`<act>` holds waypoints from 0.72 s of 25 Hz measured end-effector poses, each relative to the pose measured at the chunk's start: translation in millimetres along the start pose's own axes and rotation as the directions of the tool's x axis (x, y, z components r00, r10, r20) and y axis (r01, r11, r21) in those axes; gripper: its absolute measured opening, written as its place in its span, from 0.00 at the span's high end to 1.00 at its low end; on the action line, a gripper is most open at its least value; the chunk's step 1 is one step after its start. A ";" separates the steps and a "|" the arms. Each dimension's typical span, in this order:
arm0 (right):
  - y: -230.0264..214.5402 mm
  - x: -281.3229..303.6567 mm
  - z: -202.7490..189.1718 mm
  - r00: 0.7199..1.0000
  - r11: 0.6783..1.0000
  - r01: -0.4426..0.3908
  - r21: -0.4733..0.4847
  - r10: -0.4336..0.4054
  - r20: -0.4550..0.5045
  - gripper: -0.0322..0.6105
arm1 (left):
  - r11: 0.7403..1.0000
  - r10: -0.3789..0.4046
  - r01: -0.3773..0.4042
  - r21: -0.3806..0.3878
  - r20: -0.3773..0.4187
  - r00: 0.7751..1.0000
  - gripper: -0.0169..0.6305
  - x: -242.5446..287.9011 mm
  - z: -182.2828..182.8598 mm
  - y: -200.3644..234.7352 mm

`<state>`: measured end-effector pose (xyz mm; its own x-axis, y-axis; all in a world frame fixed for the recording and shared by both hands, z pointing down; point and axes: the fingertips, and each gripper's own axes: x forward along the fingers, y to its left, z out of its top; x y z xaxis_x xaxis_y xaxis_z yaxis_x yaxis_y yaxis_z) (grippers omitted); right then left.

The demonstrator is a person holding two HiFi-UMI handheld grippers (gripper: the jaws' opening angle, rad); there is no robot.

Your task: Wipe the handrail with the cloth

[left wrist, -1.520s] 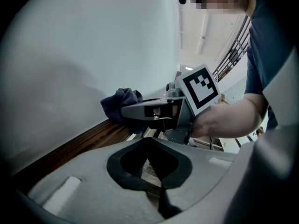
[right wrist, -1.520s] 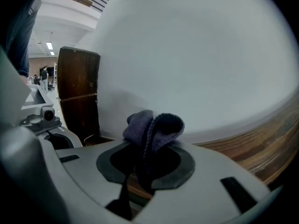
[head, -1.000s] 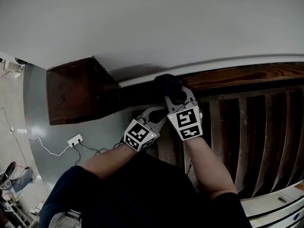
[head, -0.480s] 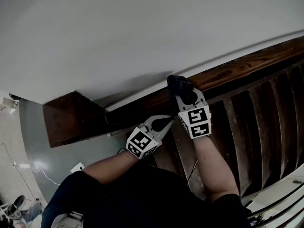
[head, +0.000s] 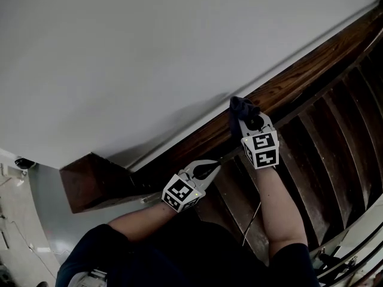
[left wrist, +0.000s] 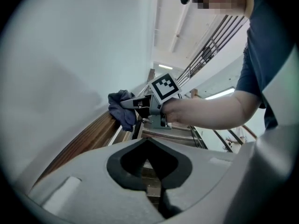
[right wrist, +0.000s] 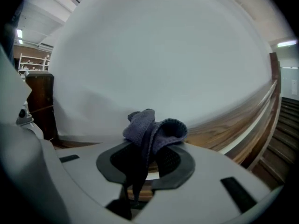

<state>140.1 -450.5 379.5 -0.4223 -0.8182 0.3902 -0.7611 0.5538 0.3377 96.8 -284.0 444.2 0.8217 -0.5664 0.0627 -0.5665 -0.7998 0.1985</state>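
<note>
A dark wooden handrail (head: 299, 70) runs up along the white wall from lower left to upper right. My right gripper (head: 248, 119) is shut on a dark blue cloth (head: 240, 107) and presses it onto the rail's top. The right gripper view shows the cloth (right wrist: 152, 129) bunched between the jaws, with the handrail (right wrist: 233, 120) running off to the right behind it. My left gripper (head: 209, 167) sits lower, below the rail, jaws shut with nothing in them. From the left gripper view I see the cloth (left wrist: 120, 107) on the handrail (left wrist: 88, 136) and the right gripper (left wrist: 140, 107) behind it.
Dark balusters (head: 335, 142) slope down below the rail at the right. A square newel post (head: 99, 181) ends the rail at lower left. The white wall (head: 149, 52) fills the upper view. Stair treads (left wrist: 163, 136) show beyond the right gripper.
The right gripper has slid the cloth up the handrail to the right. The left gripper has followed a little below it. The head view has swung so the rail slopes more steeply.
</note>
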 end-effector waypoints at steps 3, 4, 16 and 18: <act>-21.0 -7.1 0.7 0.999 0.998 0.052 0.019 -0.052 0.005 0.80 | 0.999 -0.030 0.031 0.029 -0.017 0.999 0.97 1.5 5.4 -6.3; -25.1 -10.0 0.5 0.998 0.997 0.067 0.028 -0.067 0.009 0.80 | 0.998 -0.042 0.043 0.036 -0.021 0.999 0.97 1.3 7.4 -9.2; 18.5 -109.4 -7.6 0.986 0.983 -0.014 0.184 -0.017 0.165 0.80 | 0.972 -0.227 0.228 0.053 -0.036 0.973 0.97 -7.4 30.0 -79.7; 28.4 -128.8 -17.5 0.984 0.975 -0.022 0.219 -0.017 0.176 0.80 | 0.969 -0.239 0.241 0.061 -0.032 0.970 0.97 -9.6 36.6 -87.5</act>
<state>181.6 -326.7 353.8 -0.4893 -0.8418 0.2279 -0.8409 0.5247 0.1328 136.2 -215.9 390.5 0.9350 -0.3520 0.0442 -0.3545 -0.9233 0.1479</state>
